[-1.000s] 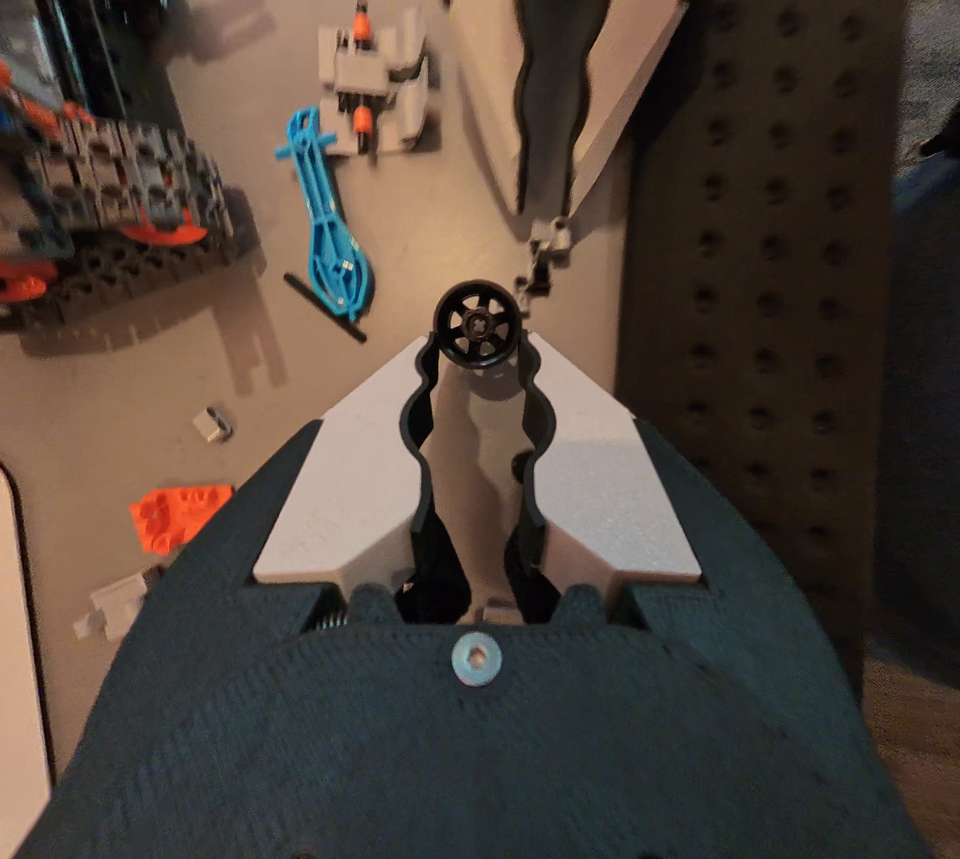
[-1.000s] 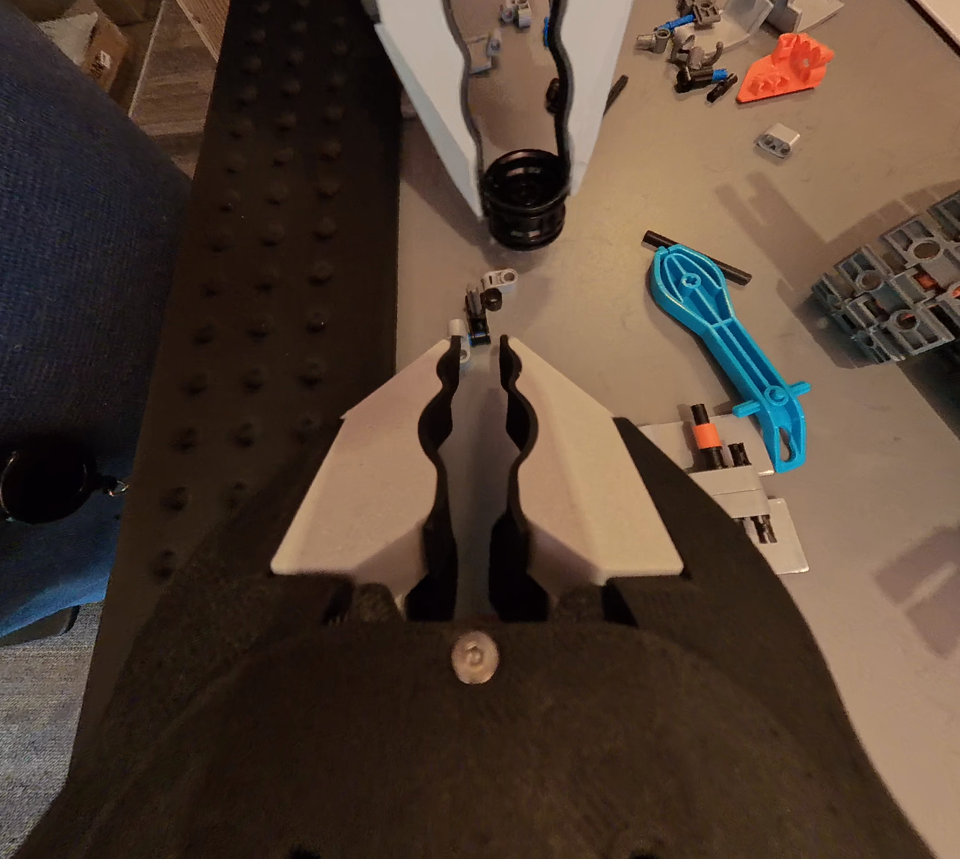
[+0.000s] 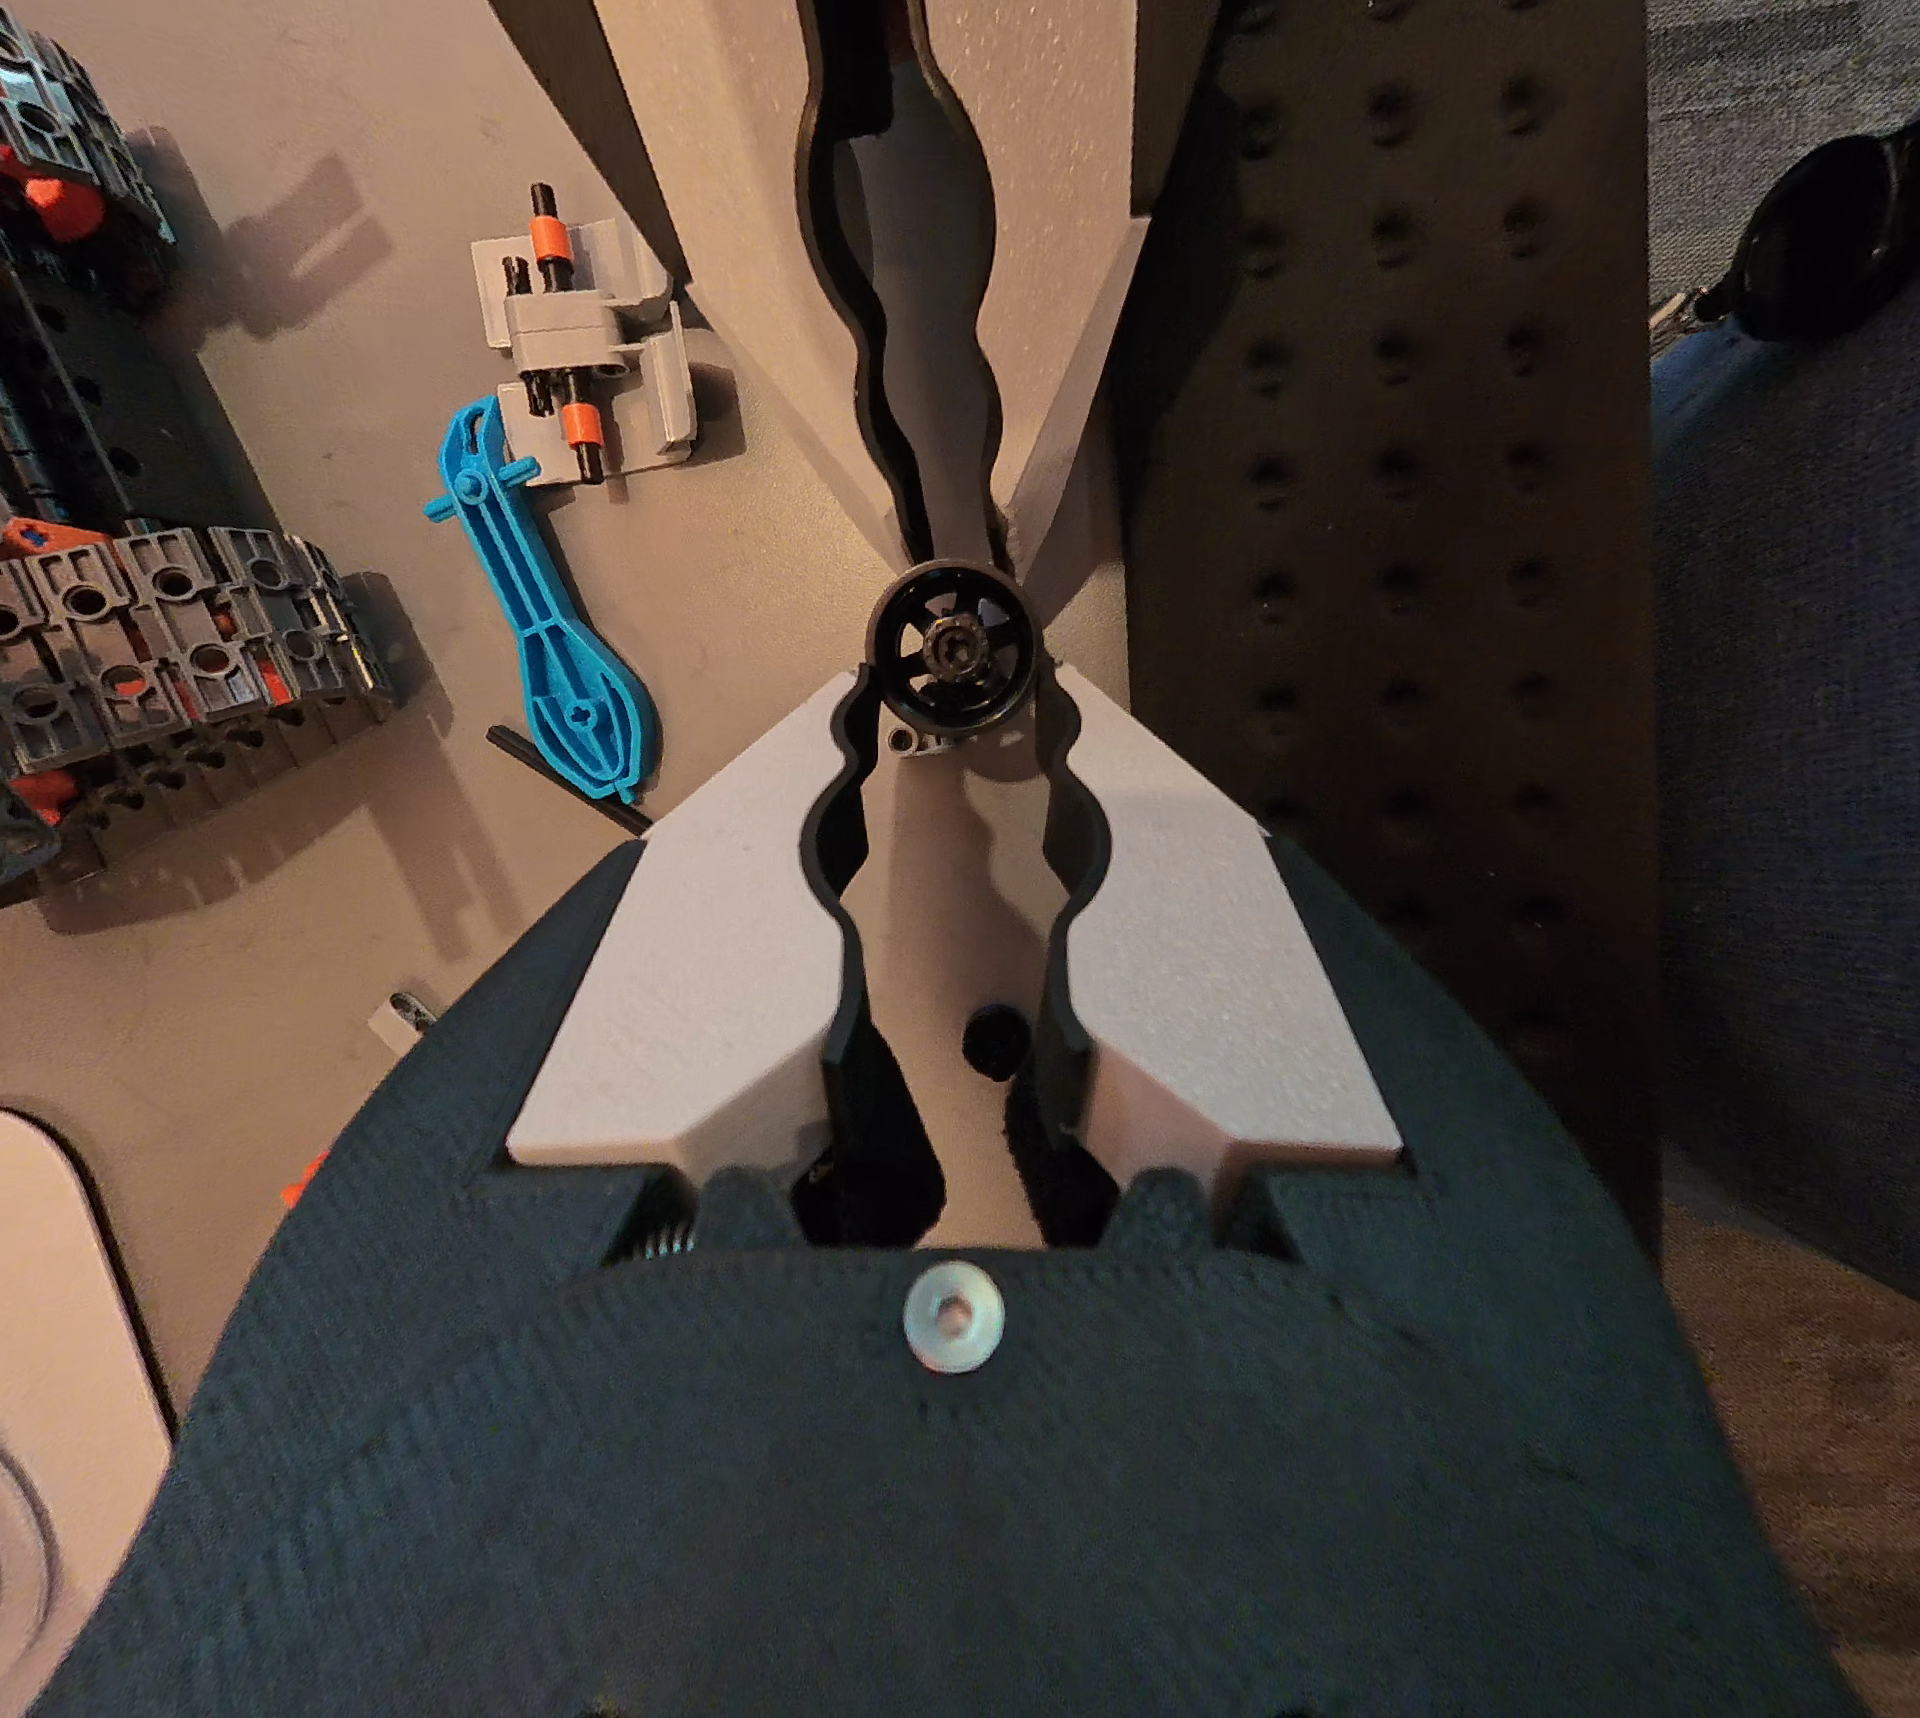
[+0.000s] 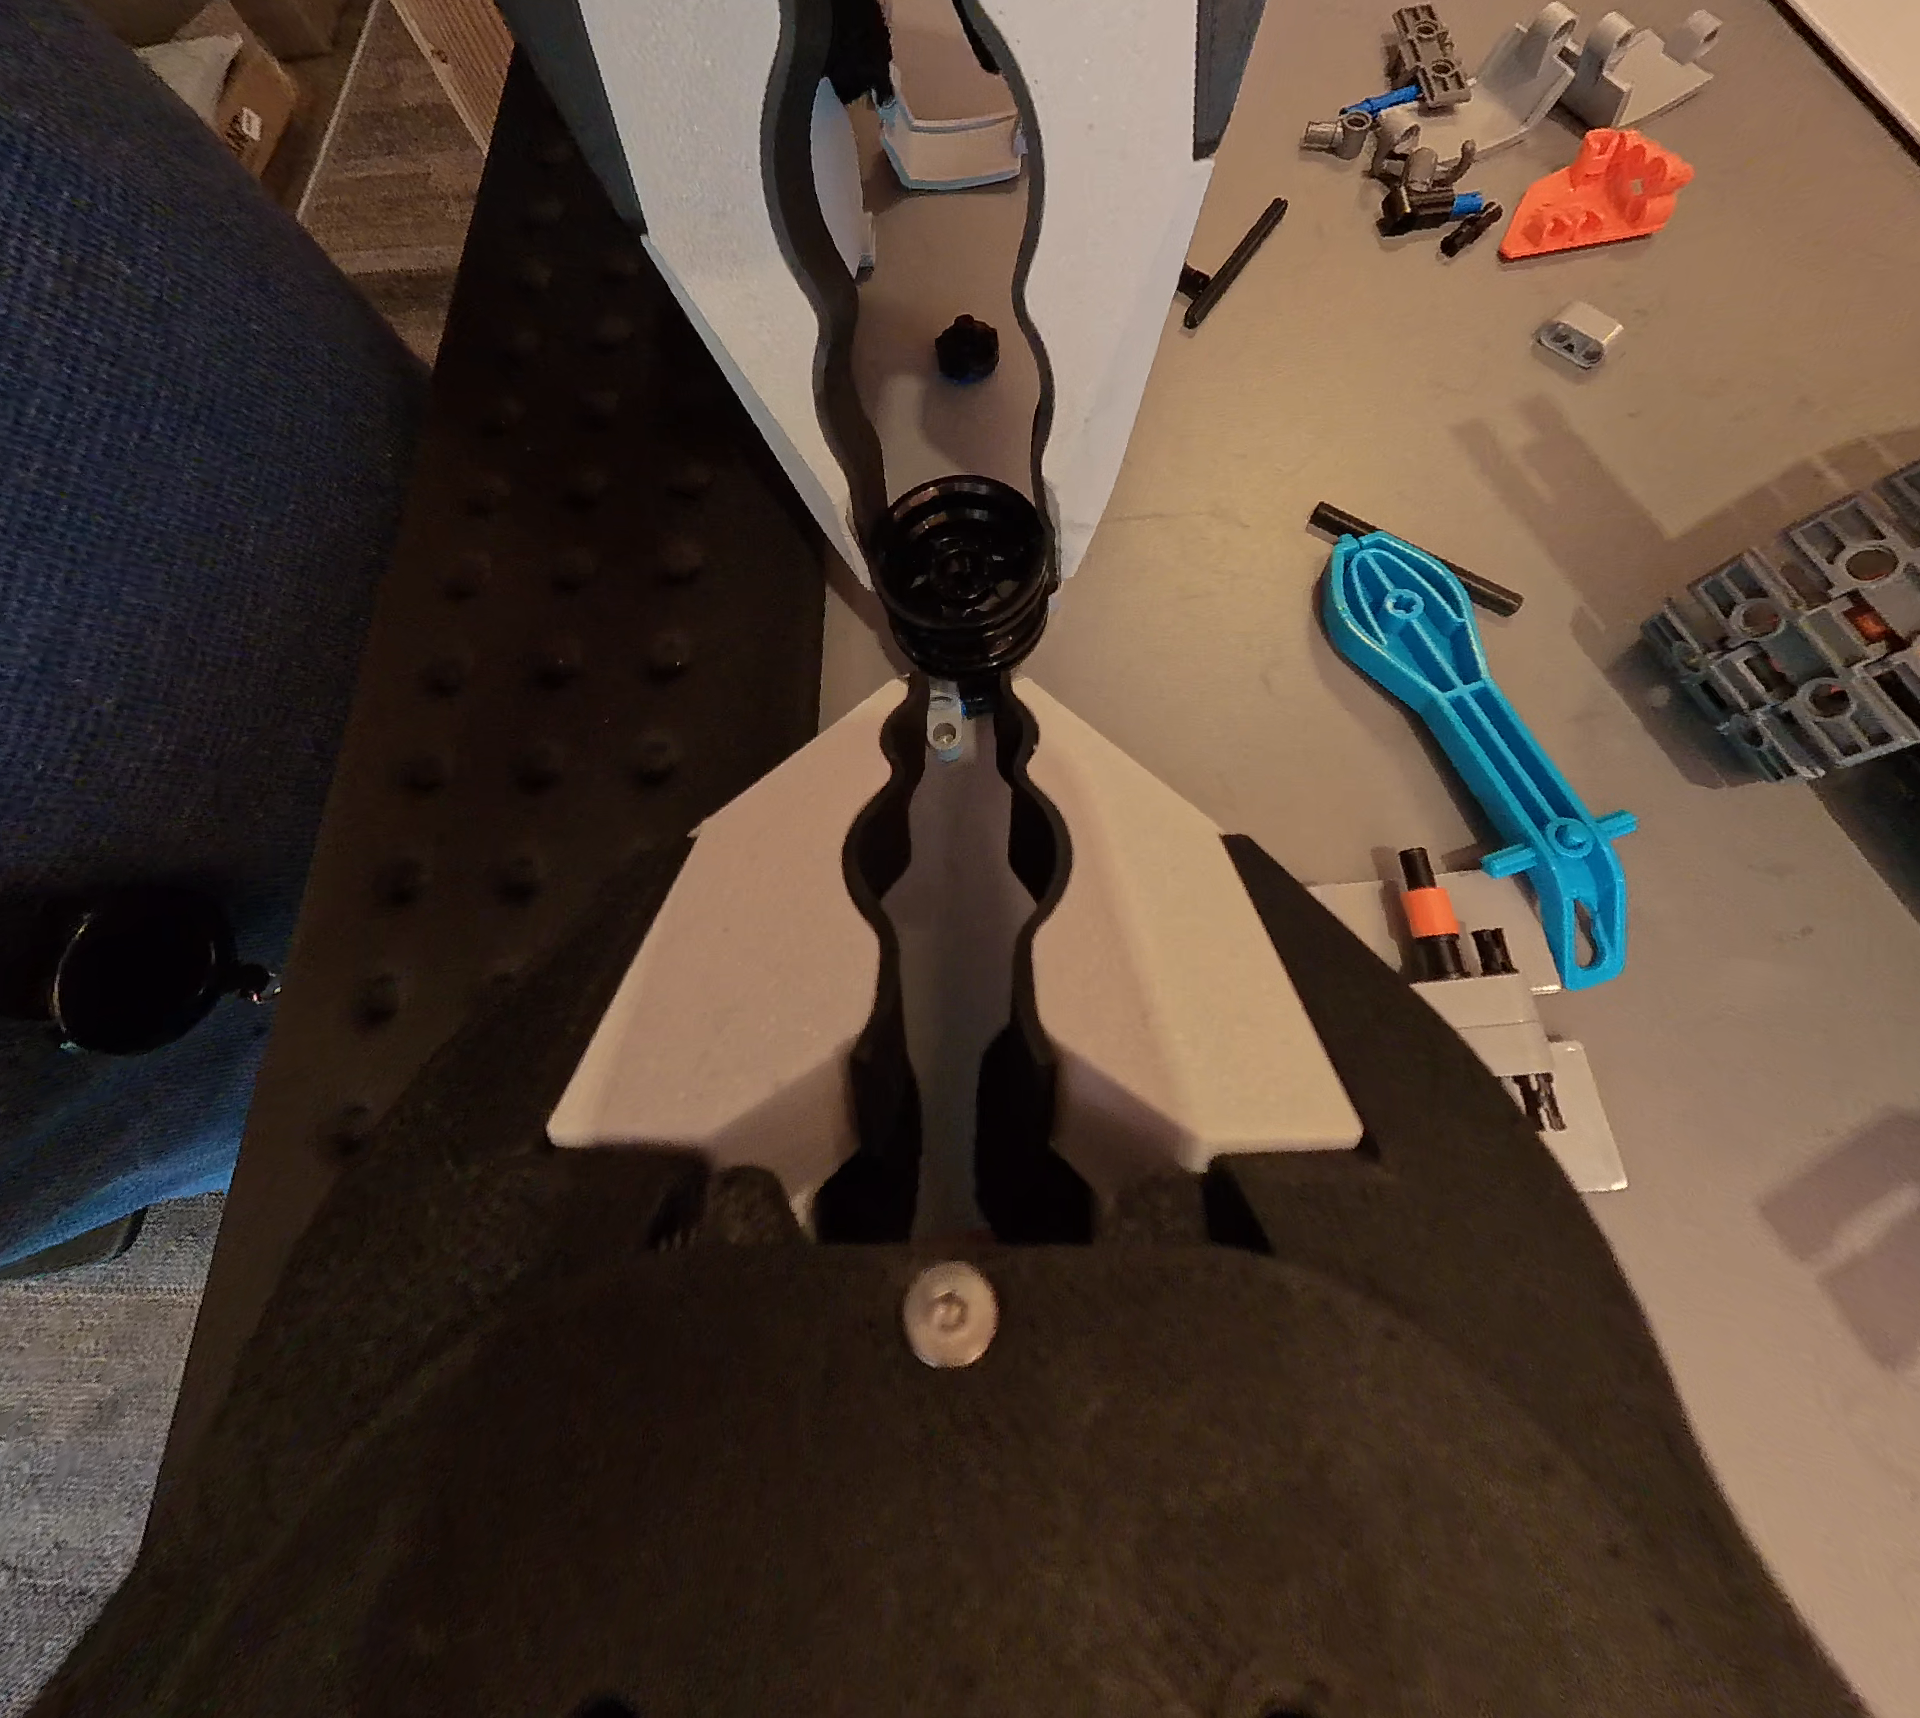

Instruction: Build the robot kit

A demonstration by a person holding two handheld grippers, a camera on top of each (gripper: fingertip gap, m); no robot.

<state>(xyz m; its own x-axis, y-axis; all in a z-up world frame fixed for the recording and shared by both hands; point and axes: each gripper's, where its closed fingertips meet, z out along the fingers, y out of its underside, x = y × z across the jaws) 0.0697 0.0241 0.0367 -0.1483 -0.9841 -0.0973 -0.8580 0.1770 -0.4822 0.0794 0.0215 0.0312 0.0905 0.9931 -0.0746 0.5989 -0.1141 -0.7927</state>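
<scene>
- Pinching a black wheel [image 3: 953, 652] at its tips, the left gripper [image 3: 951, 702] aims its hub at the right gripper [image 4: 961, 712]
- right one's closed on a small grey connector [image 4: 943, 726], touching the wheel

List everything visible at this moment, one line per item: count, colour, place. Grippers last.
wheel: one, black, between the left gripper's fingertips
small connector piece: one, grey, between the right gripper's fingertips, at the wheel
lever tool: one, blue, flat on the table
tracked model: one, grey with orange, table edge
wedge piece: one, orange, among loose parts
studded mat: one, black, beside the table
table: one, grey
left gripper: shut on wheel
right gripper: shut on small connector piece
</scene>
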